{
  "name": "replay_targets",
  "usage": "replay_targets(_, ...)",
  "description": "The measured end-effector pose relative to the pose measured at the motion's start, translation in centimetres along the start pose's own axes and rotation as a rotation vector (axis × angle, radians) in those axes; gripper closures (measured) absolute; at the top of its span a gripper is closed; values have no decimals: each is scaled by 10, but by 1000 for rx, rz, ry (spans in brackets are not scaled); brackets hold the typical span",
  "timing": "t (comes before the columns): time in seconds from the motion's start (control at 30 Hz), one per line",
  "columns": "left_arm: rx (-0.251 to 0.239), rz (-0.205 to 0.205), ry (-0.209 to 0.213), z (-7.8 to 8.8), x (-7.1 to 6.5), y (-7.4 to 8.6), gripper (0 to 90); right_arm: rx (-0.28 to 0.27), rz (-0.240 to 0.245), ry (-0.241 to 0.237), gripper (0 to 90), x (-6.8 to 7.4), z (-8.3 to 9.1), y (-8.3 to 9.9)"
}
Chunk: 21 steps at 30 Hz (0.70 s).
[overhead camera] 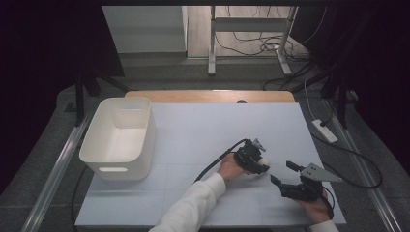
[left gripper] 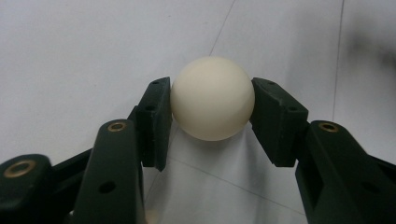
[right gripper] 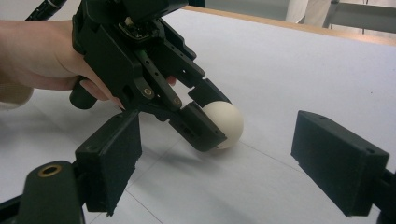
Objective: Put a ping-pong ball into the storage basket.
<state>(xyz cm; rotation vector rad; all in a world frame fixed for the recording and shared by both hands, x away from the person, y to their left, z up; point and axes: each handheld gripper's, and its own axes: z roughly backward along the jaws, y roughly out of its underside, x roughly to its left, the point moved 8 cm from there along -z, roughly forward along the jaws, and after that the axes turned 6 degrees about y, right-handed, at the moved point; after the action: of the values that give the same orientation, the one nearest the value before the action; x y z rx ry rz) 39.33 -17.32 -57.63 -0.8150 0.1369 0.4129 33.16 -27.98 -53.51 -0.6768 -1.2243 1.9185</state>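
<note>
Standing by the table, I see a small, smooth, cream-white ball (left gripper: 212, 98) pinched between the two black jaws of the left gripper (left gripper: 212, 116), one pad pressed to each side of it. In the right gripper view the ball (right gripper: 229, 122) sits low on the white table surface (right gripper: 289, 70), touching it or just above it; I cannot tell which. The person's left hand (overhead camera: 229, 168) wraps the gripper's handle, a white sleeve (overhead camera: 193, 205) running back toward six o'clock, and a black cable (overhead camera: 217, 162) trails off toward nine o'clock.

From the high view, the ball (overhead camera: 264, 163) and the left gripper (overhead camera: 251, 157) lie at about four o'clock from the table's middle. The right gripper (overhead camera: 283, 175) is just beside them, further toward four o'clock, with its jaws spread wide apart and nothing between them. It carries a grey three-cornered plate (overhead camera: 319, 172) on top, and its open jaws point toward the ball.

Over at nine o'clock, well apart from both hands, stands a white rectangular plastic bin (overhead camera: 120, 137) with a handle slot in its near wall. A strip of light wooden tabletop (overhead camera: 212, 95) shows along the far edge at twelve o'clock.
</note>
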Motion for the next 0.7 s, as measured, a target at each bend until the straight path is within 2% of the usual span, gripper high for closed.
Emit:
replay_targets(0.27,-20,4,1,7,0,-3,511,0,-3,0,161,-1,1,1)
replay_targets(0.7,-62,10,-21,25,-1,-5,511,7,-2,4,161,-1,0,2)
